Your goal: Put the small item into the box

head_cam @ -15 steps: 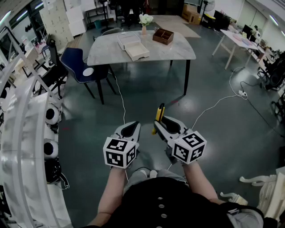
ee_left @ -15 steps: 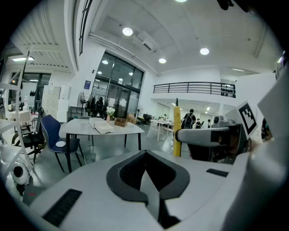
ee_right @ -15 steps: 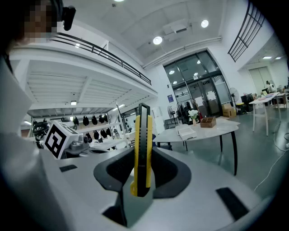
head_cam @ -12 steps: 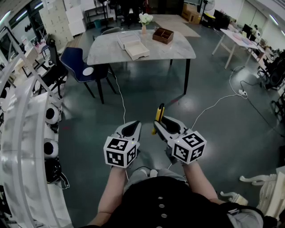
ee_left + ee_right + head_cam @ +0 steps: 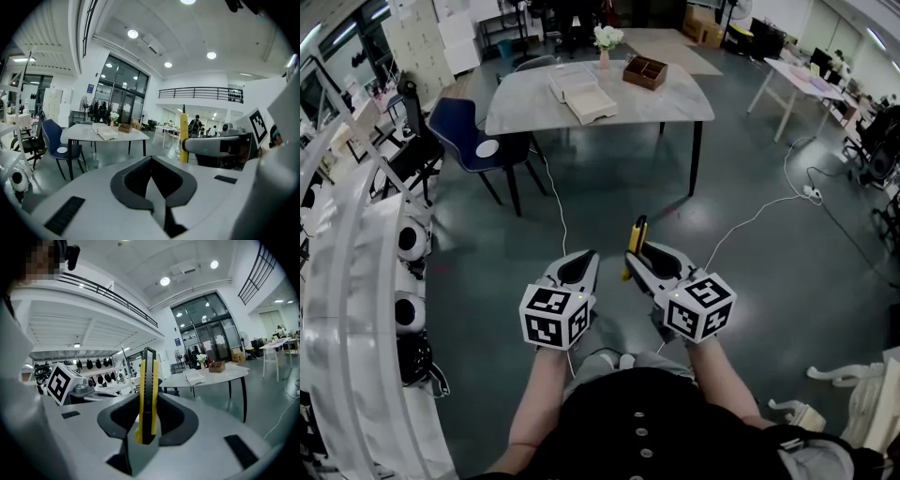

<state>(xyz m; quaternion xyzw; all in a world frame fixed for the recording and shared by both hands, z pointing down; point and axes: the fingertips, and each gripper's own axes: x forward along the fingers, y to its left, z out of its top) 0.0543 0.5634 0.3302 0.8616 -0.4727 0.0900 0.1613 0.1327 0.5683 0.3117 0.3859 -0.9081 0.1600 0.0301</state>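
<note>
A yellow and black utility knife (image 5: 635, 242) stands upright between the jaws of my right gripper (image 5: 639, 257), which is shut on it. In the right gripper view the knife (image 5: 147, 390) rises out of the gripper (image 5: 146, 405). My left gripper (image 5: 579, 266) is held beside it at waist height, shut and empty; in its own view the jaws meet at the left gripper (image 5: 151, 163). An open white box (image 5: 589, 104) lies on the grey table (image 5: 675, 105) far ahead of both grippers. A brown wooden box (image 5: 645, 72) stands further back on the table.
A blue chair (image 5: 469, 141) stands at the table's left side. A vase of white flowers (image 5: 606, 44) is at the table's back edge. Cables (image 5: 750, 220) run across the dark floor. A white rack (image 5: 356, 309) curves along the left.
</note>
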